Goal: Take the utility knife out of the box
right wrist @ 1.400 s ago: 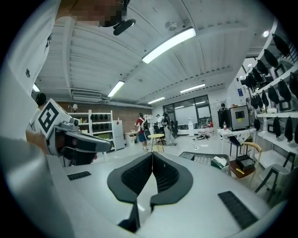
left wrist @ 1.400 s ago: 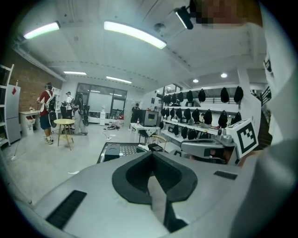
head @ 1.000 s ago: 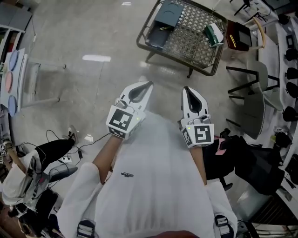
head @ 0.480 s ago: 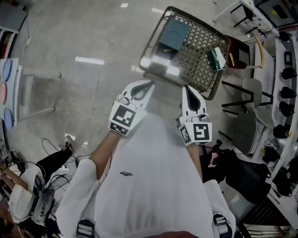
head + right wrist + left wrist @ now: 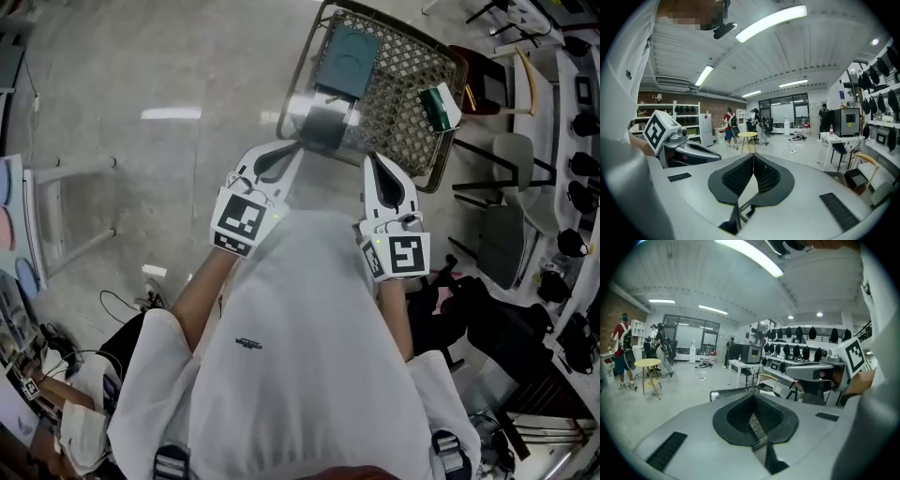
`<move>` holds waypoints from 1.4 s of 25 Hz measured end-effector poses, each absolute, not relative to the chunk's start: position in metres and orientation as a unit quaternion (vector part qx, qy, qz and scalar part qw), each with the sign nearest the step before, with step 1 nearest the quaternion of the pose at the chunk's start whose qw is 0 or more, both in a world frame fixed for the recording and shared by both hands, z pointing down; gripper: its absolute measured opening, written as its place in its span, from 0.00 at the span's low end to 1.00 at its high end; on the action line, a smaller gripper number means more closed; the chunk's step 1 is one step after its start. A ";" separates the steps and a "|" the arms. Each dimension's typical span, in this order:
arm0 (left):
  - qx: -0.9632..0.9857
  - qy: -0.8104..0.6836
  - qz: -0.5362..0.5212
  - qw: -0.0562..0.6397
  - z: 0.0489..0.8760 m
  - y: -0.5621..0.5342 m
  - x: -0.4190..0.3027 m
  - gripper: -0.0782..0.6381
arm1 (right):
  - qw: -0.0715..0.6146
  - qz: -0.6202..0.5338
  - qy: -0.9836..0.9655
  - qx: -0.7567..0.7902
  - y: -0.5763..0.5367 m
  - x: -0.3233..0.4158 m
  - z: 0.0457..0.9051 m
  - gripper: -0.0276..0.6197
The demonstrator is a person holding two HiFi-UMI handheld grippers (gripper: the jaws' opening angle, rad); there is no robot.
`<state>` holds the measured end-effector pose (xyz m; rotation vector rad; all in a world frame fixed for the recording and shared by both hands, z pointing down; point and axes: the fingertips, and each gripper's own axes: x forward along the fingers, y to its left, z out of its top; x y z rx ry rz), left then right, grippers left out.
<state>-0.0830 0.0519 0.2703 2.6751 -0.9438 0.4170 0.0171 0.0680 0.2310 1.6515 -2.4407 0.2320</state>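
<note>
While the left gripper (image 5: 294, 150) and right gripper (image 5: 374, 160) have fingers clenched empty, the teal box (image 5: 347, 58) lies at twelve o'clock, roughly equally near both.

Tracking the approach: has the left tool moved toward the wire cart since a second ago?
Yes, forward: the left tool now nearly reaches the near rim of the wire cart.

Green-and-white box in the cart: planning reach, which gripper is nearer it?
Right. In the head view the right gripper is below-left of the green-and-white box; the left gripper is farther left.
</note>
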 end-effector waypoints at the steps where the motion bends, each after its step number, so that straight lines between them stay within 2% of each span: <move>1: 0.925 -0.323 0.146 0.139 0.273 0.049 -0.079 0.11 | 0.096 0.077 -0.823 0.555 0.067 0.018 0.232 0.04; 16: 0.916 -0.303 0.200 0.172 0.324 0.033 -0.026 0.11 | 0.109 0.107 -0.811 0.566 0.052 0.053 0.265 0.04; 35: 0.843 -0.388 0.260 0.266 0.469 -0.037 0.025 0.11 | 0.123 0.172 -0.817 0.536 0.005 0.088 0.345 0.04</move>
